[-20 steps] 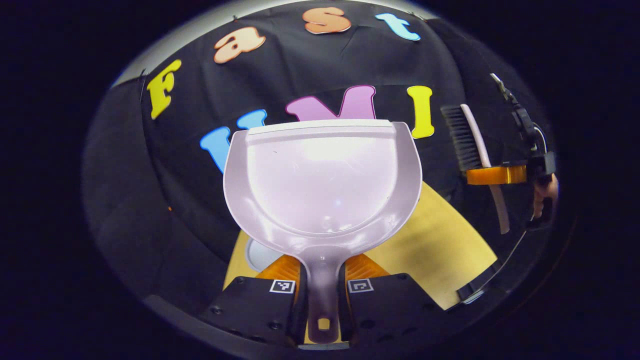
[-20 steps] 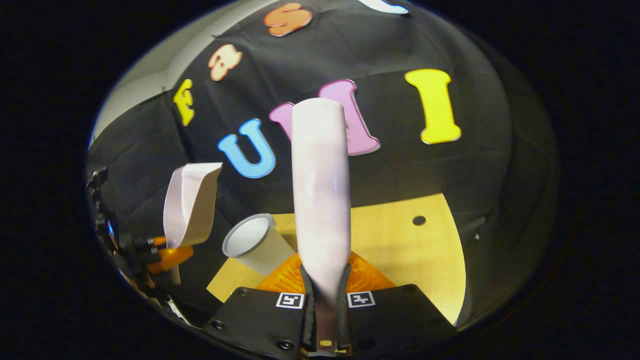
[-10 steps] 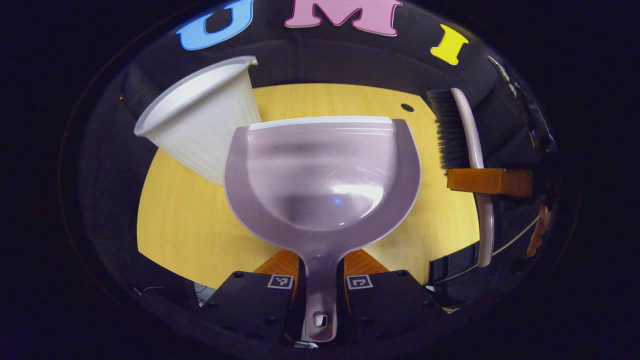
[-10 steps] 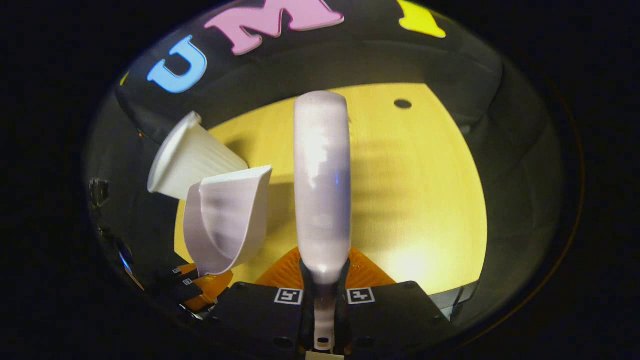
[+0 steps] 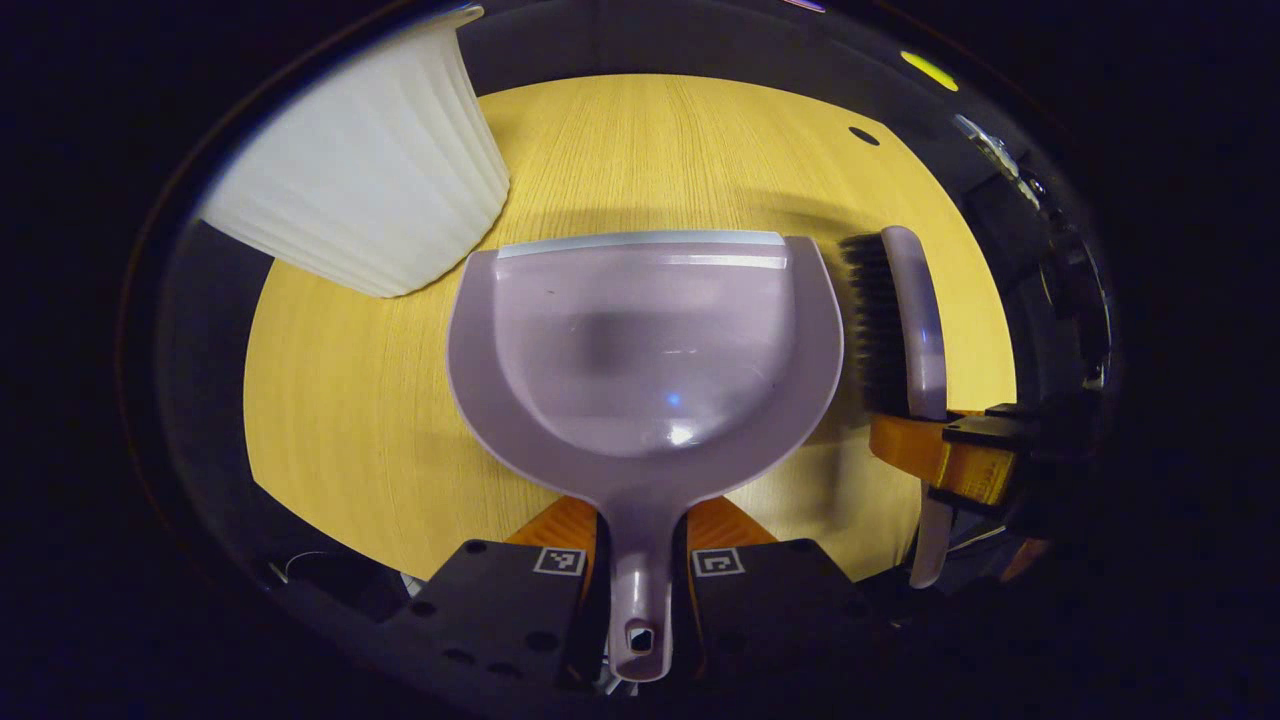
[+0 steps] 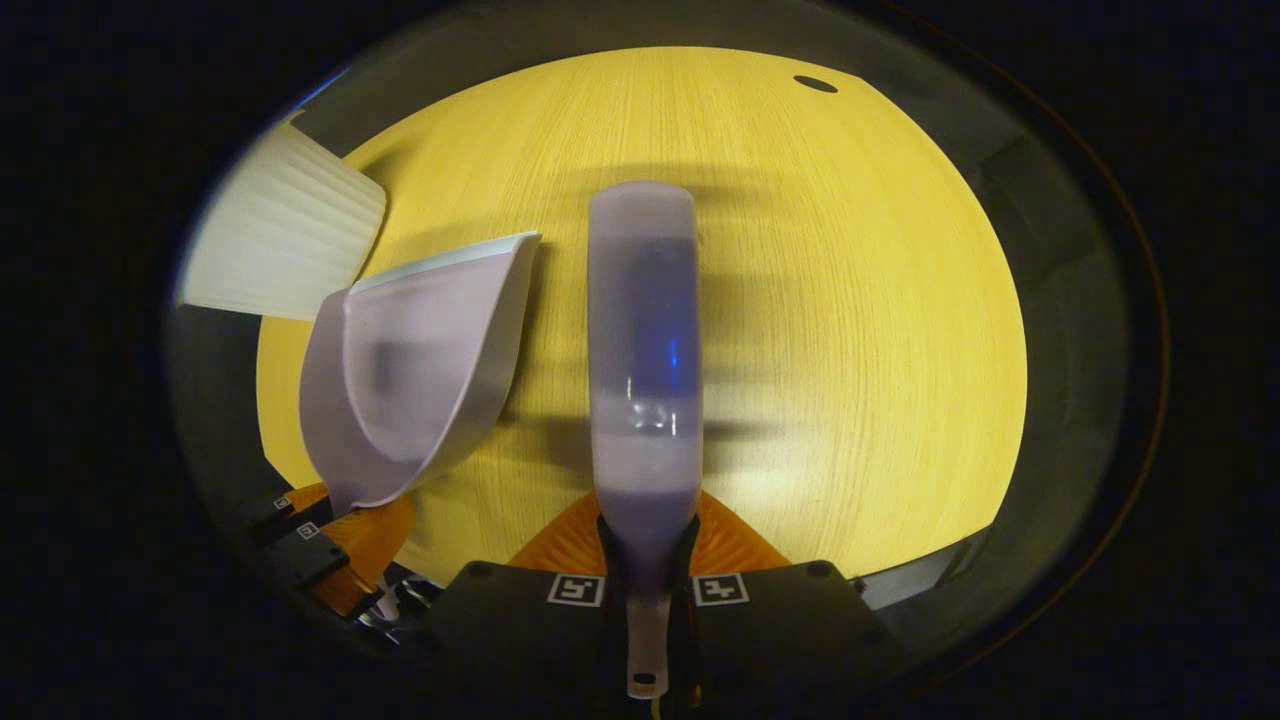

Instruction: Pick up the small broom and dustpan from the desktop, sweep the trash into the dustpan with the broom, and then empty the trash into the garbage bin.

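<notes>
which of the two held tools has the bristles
The broom in the right gripper: dark bristles along its side. The dustpan is a smooth scoop.

left hand-held gripper (image 5: 640, 565): black body | orange fingers | square markers | screws; right hand-held gripper (image 6: 648, 575): same

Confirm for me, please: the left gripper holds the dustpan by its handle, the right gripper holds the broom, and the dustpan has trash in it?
Not quite. In the left gripper view, the dustpan held by the left gripper is empty. The rest stands: the right gripper holds the broom.
</notes>
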Demonstrator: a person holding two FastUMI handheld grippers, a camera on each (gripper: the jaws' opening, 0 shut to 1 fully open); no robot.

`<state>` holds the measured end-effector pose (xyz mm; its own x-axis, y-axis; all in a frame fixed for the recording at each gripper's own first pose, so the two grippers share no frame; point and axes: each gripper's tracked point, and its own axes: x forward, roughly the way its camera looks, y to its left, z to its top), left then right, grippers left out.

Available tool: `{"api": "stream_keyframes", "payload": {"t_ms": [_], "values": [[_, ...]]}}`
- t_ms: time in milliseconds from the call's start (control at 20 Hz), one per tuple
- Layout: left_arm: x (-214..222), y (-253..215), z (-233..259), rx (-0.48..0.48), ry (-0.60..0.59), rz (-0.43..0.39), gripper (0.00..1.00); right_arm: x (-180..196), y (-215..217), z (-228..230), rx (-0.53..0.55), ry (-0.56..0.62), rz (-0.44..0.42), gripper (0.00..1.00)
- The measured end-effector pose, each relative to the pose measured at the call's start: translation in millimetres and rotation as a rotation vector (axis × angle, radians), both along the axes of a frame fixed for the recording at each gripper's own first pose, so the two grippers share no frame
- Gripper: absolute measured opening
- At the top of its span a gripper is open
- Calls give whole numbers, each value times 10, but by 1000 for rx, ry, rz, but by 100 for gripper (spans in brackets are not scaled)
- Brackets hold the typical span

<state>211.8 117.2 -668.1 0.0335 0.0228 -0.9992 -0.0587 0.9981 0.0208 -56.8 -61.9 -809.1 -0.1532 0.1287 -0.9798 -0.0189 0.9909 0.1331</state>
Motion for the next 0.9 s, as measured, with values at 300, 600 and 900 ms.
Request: {"api": "stream_keyframes", "payload": {"t_ms": [300,600,900], "values": [[48,-46,-50,19,46,-21,22,-122,65,-128,-45,60,9,18],[55,-34,-38,33,111,-47,24,-223,129,-117,-60,118,1,18],[41,1,-51,44,169,-84,28,-206,110,-41,-61,142,-6,31]]}}
